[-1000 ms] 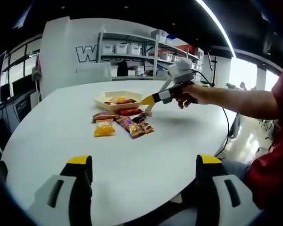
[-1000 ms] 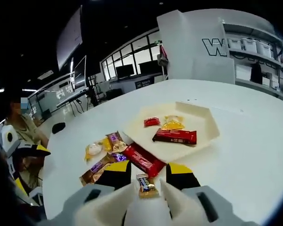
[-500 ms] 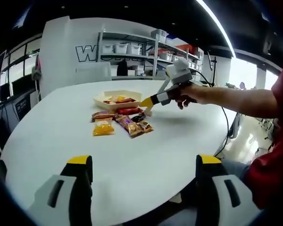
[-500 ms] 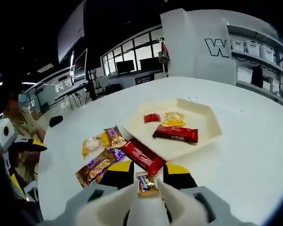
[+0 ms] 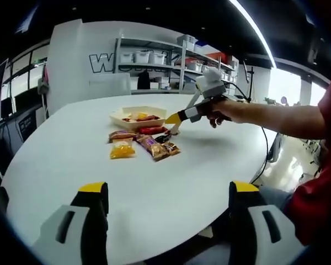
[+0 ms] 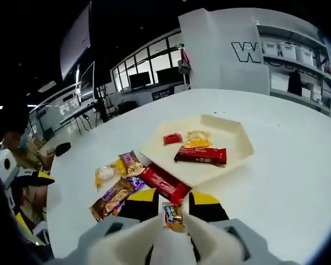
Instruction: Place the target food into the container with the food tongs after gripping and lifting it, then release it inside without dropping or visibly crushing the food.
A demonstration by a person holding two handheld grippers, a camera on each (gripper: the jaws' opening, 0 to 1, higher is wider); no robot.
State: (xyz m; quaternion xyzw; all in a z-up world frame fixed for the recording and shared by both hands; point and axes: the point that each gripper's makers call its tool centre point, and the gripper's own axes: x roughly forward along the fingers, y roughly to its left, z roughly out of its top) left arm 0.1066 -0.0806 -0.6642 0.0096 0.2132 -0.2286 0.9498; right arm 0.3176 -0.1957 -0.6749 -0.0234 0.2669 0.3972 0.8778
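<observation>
My right gripper (image 6: 172,221) is clenched on white food tongs (image 6: 171,243), and the tong tips pinch a small wrapped candy bar (image 6: 172,215). In the left gripper view that gripper (image 5: 174,117) is seen from the side, reaching out over the snacks.

The candy bar stands upright between the tips, apparently clear of the white table (image 6: 287,165). I judge it lifted but not yet carried over. It is short of the cream tray (image 6: 234,152), which already holds a dark red bar (image 6: 201,155), a small red packet (image 6: 172,138) and a yellow packet (image 6: 198,141).

A long red bar (image 6: 164,184) lies against the tray's near edge, directly on my path. So the lift needs to be kept high enough to pass over it.

My left gripper (image 5: 168,204) sits released, jaws well apart, low over the near table, out of the way.

Risk: the pinch looks narrow, so tilting may slip the bar.
</observation>
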